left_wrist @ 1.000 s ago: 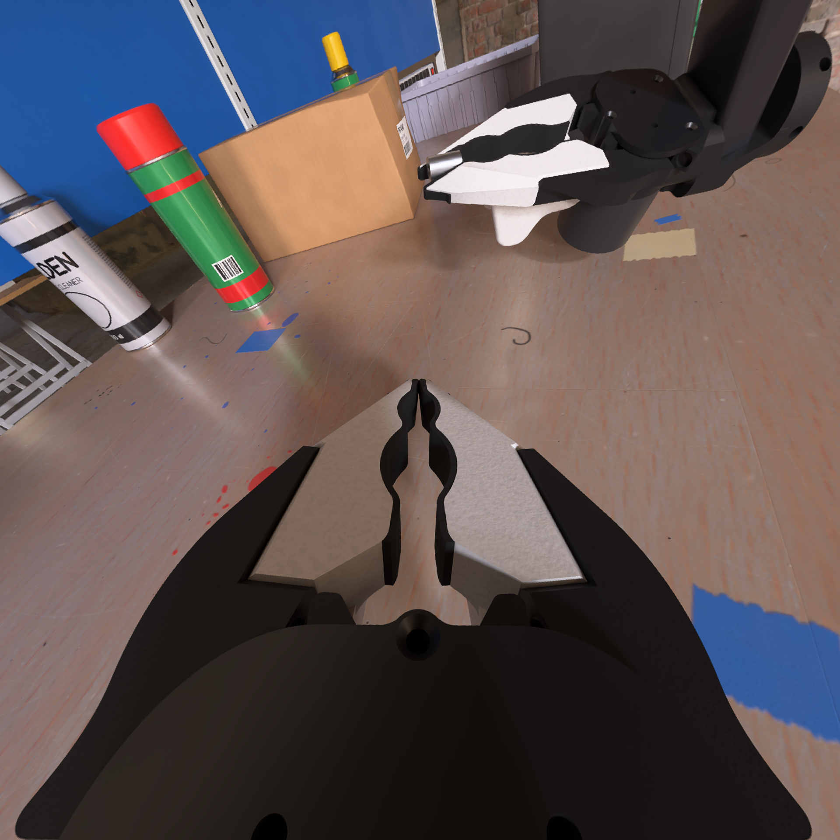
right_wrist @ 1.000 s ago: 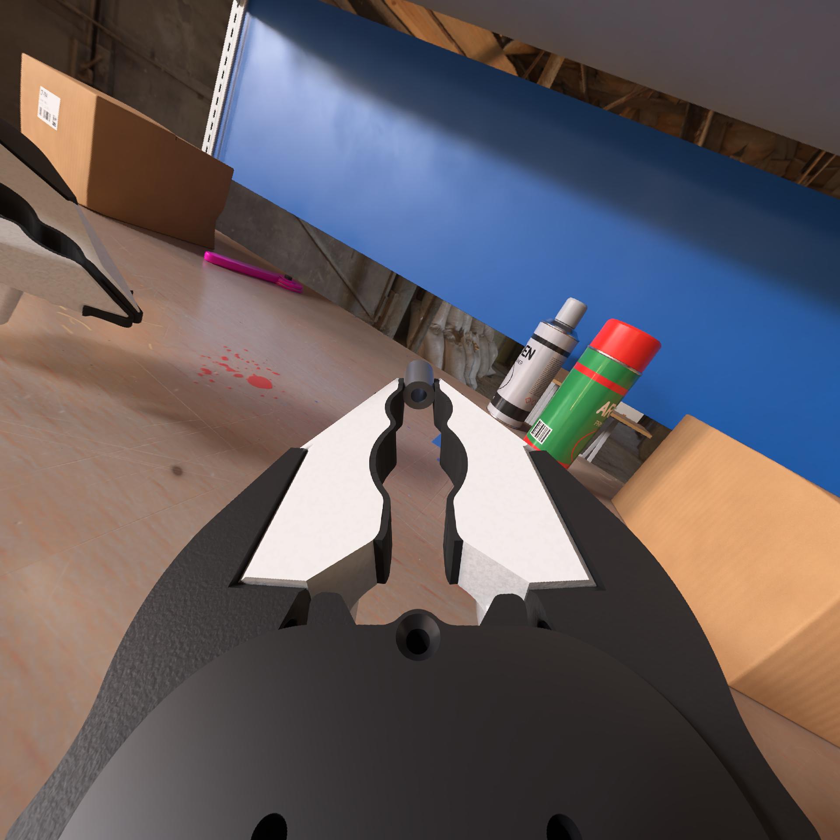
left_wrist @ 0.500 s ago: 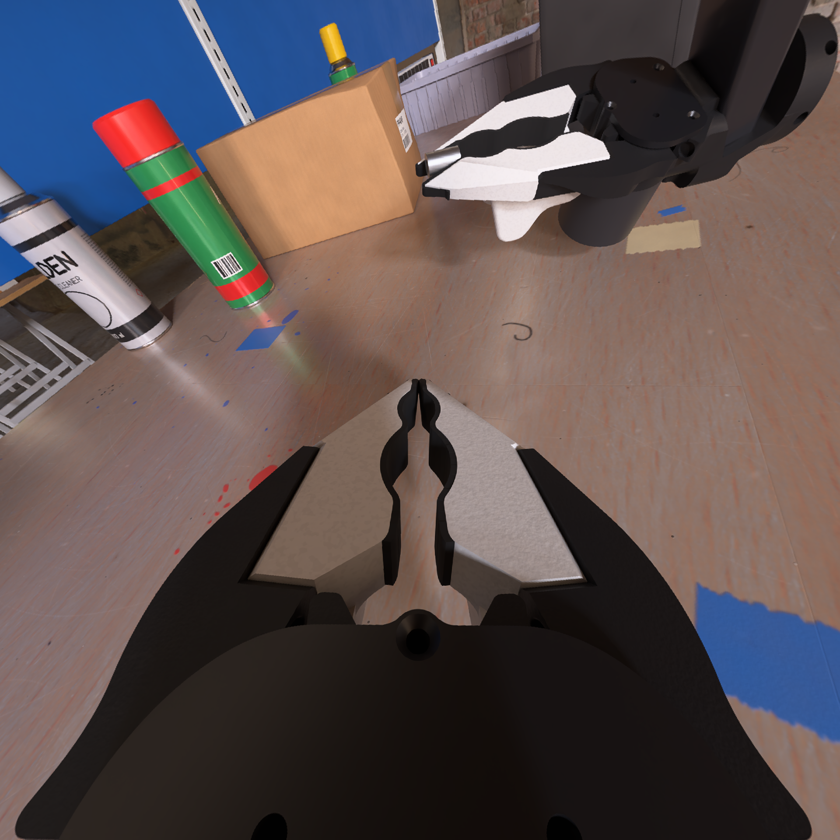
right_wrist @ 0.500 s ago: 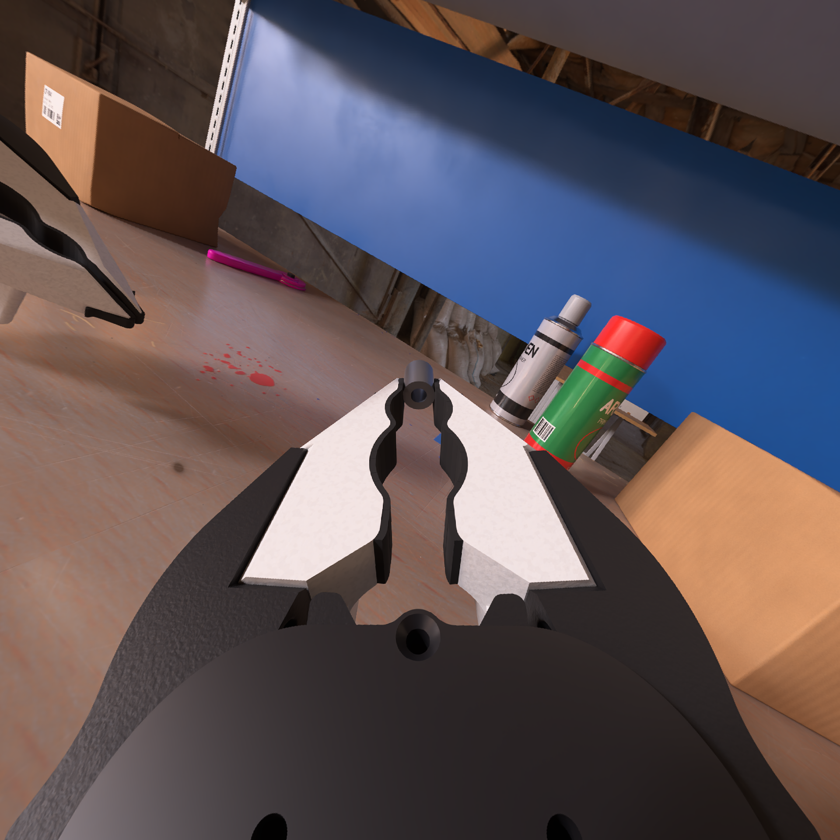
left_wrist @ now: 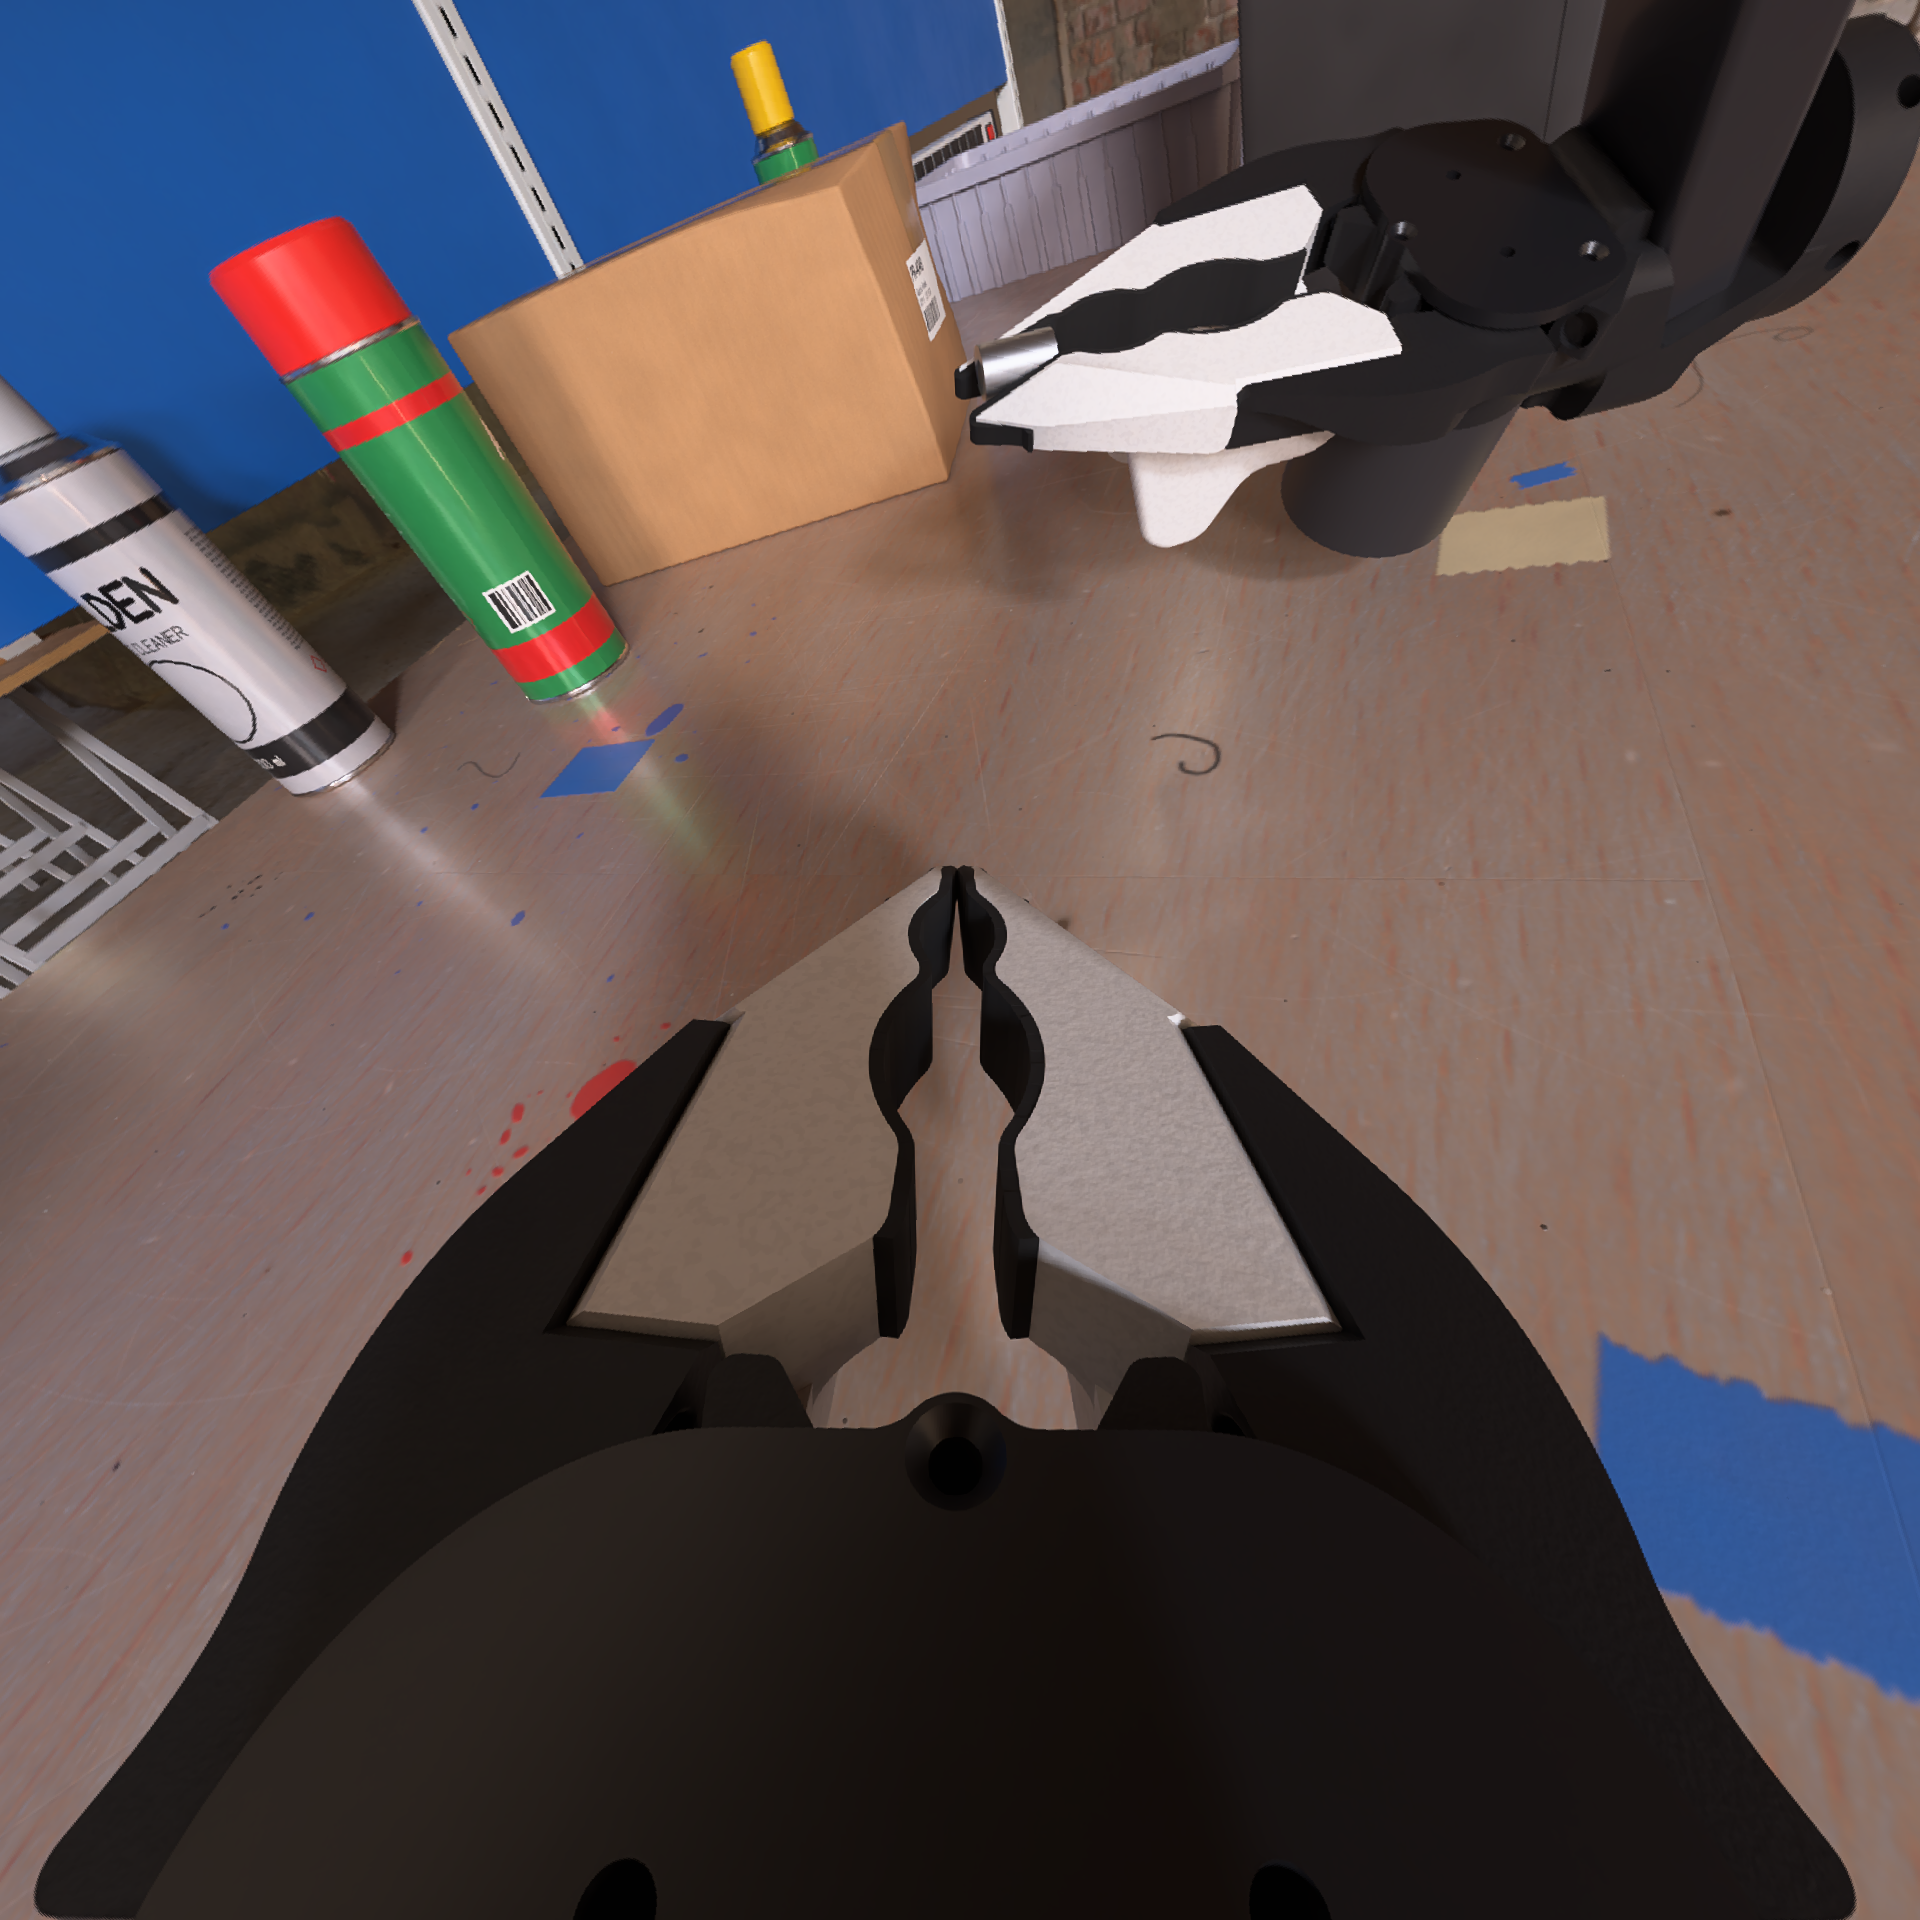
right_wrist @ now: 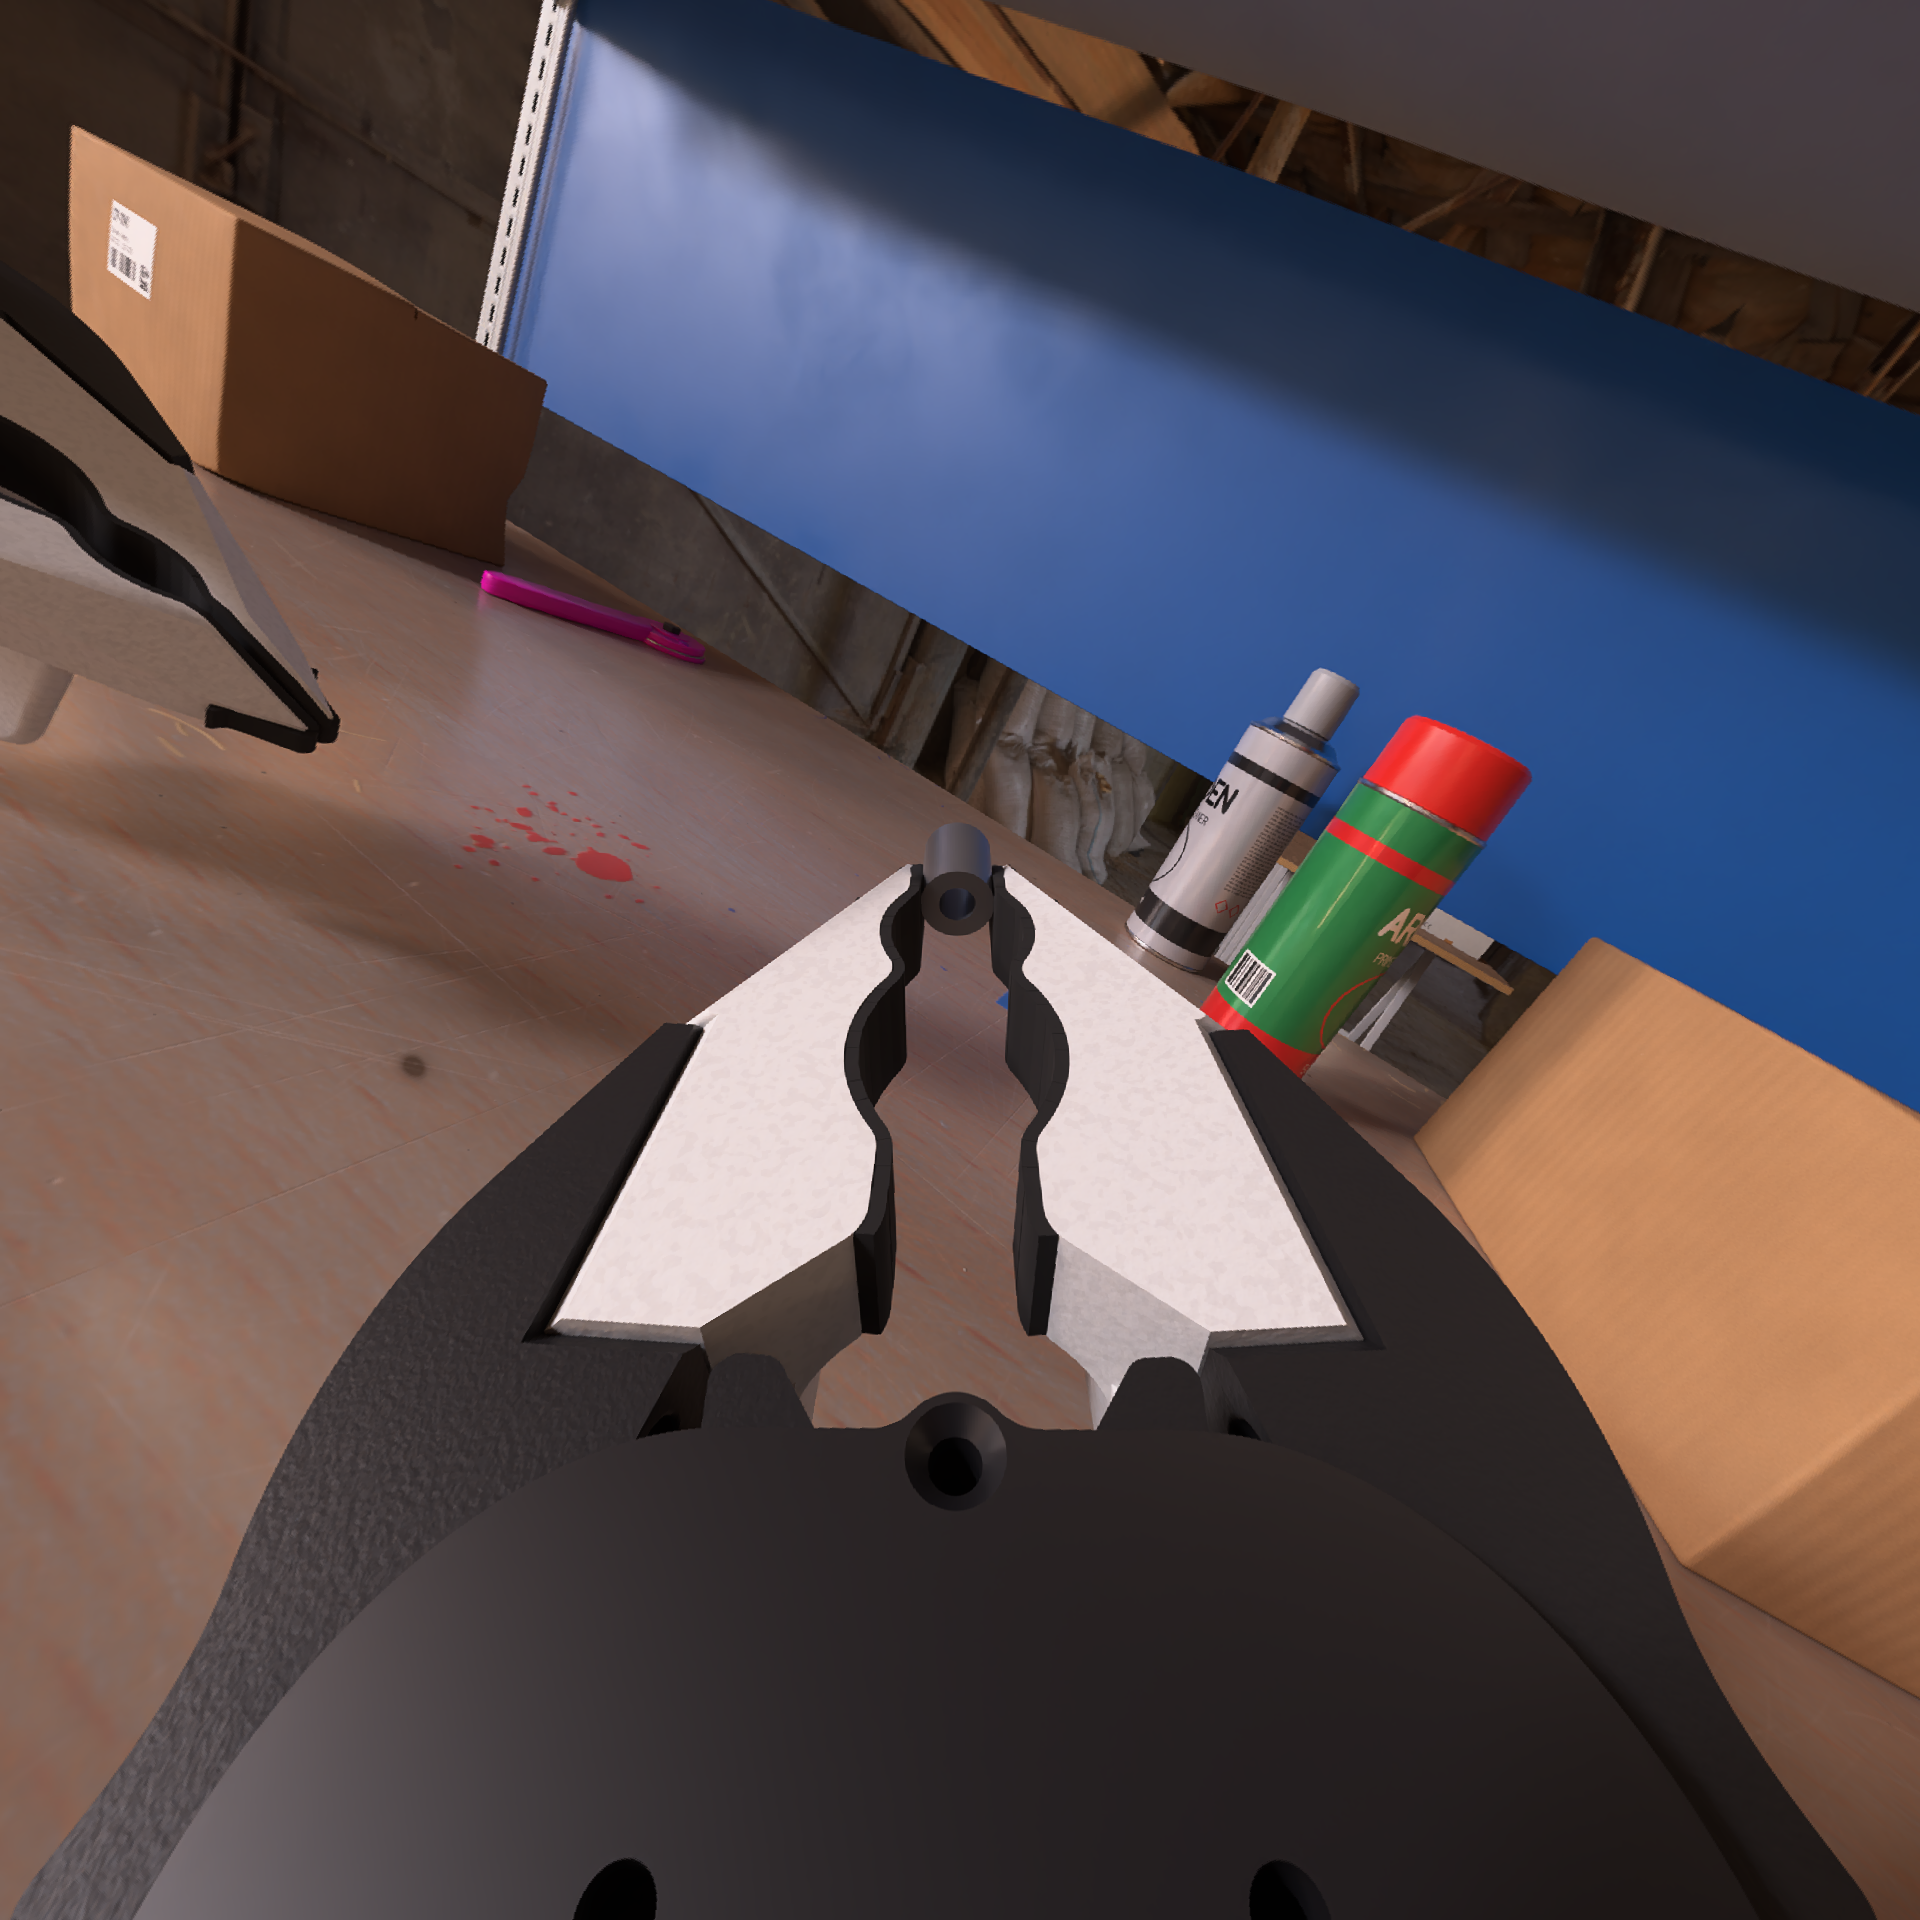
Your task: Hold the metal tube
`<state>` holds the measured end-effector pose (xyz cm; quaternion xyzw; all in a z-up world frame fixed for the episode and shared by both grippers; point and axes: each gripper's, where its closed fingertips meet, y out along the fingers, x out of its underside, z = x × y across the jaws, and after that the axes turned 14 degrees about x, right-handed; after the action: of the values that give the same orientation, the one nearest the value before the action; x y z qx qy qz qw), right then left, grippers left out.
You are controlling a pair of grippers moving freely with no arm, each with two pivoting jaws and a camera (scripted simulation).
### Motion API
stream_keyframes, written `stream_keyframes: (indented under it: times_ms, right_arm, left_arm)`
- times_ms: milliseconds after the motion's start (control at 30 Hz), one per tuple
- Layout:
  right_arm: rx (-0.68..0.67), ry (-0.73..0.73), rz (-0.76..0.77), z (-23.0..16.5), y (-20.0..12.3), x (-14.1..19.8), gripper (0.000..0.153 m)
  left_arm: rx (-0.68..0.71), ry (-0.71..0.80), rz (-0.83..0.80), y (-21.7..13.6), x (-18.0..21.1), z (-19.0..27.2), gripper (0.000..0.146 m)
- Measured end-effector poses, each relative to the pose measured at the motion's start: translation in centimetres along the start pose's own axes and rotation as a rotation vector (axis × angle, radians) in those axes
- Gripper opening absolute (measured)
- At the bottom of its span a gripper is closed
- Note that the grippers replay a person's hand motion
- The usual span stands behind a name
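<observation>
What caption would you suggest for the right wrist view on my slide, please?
Right gripper shut on a short metal tube at its fingertips, held above the table.

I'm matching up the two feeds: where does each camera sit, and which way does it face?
Left wrist view: on the left gripper, shut and empty, facing the tabletop and the right gripper.
Right wrist view: on the right gripper, gripping the metal tube, tilted up toward the blue wall.
Shared: green spray can.
</observation>
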<state>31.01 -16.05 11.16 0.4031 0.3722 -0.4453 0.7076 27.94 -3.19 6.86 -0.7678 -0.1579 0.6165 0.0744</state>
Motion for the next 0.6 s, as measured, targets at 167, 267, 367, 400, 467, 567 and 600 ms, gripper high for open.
stream_keyframes:
  times_ms: [167, 267, 367, 400, 467, 567, 600]
  right_arm:
    - [-0.002, -0.003, 0.0, -0.03, -0.02, 0.0, 0.011]
    - [-0.001, -0.003, -0.001, -0.01, -0.02, 0.0, 0.011]
    - [-0.001, -0.004, -0.001, 0.01, -0.02, 0.01, 0.011]
    - [-0.001, -0.004, -0.001, 0.01, -0.02, 0.01, 0.011]
    - [-0.002, -0.005, 0.0, 0.0, -0.03, 0.0, 0.011]
    - [-0.003, -0.006, 0.0, -0.04, -0.05, 0.0, 0.011]
    - [-0.004, -0.007, 0.0, -0.04, -0.05, 0.0, 0.011]
  left_arm:
    - [0.001, 0.001, 0.0, 0.0, -0.01, 0.02, 0.0]
    - [0.001, 0.002, -0.001, 0.01, 0.01, 0.03, 0.0]
    - [0.001, 0.002, -0.002, 0.02, 0.01, 0.03, 0.0]
    - [0.001, 0.002, -0.002, 0.02, 0.01, 0.03, 0.0]
    - [0.001, 0.002, -0.003, 0.02, 0.02, 0.04, 0.0]
    - [0.001, 0.001, -0.002, 0.01, 0.02, 0.03, 0.0]
    - [0.001, 0.001, -0.002, 0.01, 0.02, 0.03, 0.0]
